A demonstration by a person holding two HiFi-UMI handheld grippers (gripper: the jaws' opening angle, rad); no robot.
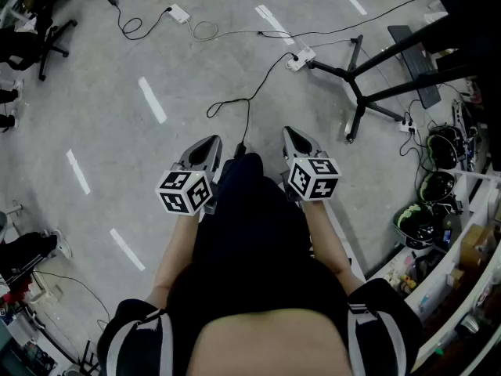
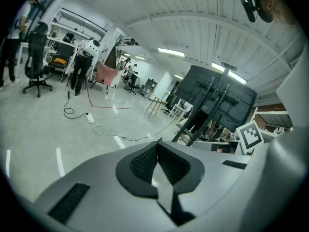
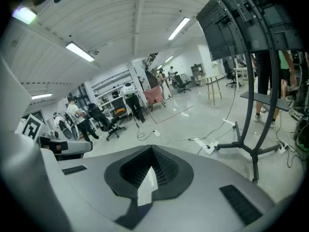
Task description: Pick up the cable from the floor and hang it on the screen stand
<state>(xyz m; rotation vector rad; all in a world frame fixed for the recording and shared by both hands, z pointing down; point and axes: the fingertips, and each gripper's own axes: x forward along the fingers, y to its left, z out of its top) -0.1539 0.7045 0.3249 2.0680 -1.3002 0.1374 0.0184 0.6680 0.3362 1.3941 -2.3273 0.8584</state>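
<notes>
Black cable (image 1: 249, 112) lies unlifted on the floor (image 1: 102, 178) short of the screen stand (image 1: 358, 92), while left tongs (image 1: 207, 143) and right tongs (image 1: 296, 138) hover closed and empty.

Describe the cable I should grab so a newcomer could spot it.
Find the stand at the floor's right; a white power strip lies by its foot. The black cable runs from that strip toward the person. Unlike the others, it kinks into a small loop and comes closest to the person.
</notes>
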